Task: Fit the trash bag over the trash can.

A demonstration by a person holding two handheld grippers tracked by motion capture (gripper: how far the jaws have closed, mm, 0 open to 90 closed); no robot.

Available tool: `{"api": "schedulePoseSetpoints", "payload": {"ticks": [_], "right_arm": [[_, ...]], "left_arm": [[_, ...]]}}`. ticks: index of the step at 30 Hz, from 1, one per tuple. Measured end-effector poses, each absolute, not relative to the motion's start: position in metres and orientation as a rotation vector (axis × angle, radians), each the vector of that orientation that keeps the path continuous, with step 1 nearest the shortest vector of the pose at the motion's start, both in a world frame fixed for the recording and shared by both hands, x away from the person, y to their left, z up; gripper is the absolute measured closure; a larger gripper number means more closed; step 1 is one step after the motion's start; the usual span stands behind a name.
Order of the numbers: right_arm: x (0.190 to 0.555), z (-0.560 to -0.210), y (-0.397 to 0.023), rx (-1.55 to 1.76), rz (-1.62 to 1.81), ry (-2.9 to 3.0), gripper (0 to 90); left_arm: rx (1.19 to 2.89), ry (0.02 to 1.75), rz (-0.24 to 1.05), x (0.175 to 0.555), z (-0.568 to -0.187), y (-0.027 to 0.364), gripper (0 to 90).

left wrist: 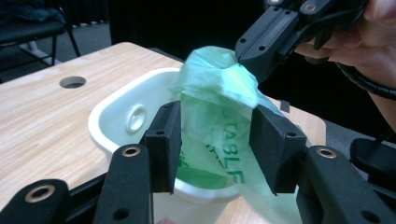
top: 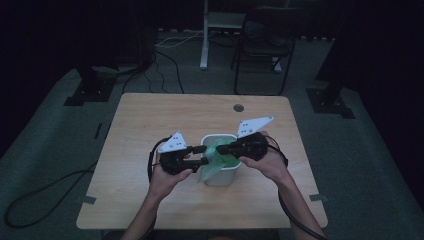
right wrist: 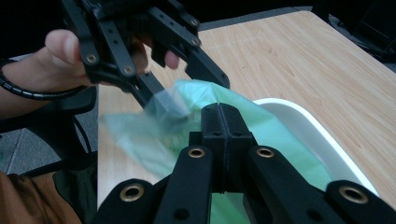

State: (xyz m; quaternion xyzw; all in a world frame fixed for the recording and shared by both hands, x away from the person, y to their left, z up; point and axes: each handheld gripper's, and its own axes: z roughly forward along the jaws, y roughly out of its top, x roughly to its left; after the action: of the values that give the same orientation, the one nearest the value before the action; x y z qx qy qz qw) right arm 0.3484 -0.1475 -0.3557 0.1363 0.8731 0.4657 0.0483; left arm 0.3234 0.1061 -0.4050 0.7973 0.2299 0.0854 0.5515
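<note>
A white bin (top: pixel 220 178) stands mid-table with a green plastic bag (top: pixel 214 161) partly in it and spilling over its left rim. My right gripper (top: pixel 220 148) comes in from the right and is shut on the bag's bunched top (left wrist: pixel 215 70); its closed jaws (right wrist: pixel 224 122) pinch the green film (right wrist: pixel 280 140). From the left, my left gripper (top: pixel 201 155) straddles the bag (left wrist: pixel 219 130) at the bin's near rim (left wrist: pixel 105 116). Its pads (left wrist: pixel 163 144) stand apart on either side of the film, which hangs loosely between them. In the right gripper view, the left gripper (right wrist: pixel 191 93) is open around the bag's edge.
The bin sits on a light wooden table (top: pixel 150 120) with a round cable hole (top: pixel 238 107) at the back. Behind the table are a dark chair (top: pixel 262 45) and a white stand (top: pixel 204 45). Cables (top: pixel 35 197) trail over the floor at the left.
</note>
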Motion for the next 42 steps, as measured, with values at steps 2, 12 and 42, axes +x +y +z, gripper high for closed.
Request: {"api": "schedulePoseSetpoints", "payload": {"ticks": [2,12,42], "right_arm": [[0.348,-0.355,-0.147,0.405,1.424,2.661,90.0],[0.346,-0.354,-0.159,0.421,1.427,2.650,90.0],[0.339,-0.369,-0.229,0.614,1.436,2.589,90.0]], "left_arm": [[1.894,0.539,0.206,0.323,-0.405,0.104,67.5],[1.888,0.566,0.278,0.318,-0.402,0.110,90.0],[1.787,0.758,0.339,0.300,-0.414,0.164,90.0]]}}
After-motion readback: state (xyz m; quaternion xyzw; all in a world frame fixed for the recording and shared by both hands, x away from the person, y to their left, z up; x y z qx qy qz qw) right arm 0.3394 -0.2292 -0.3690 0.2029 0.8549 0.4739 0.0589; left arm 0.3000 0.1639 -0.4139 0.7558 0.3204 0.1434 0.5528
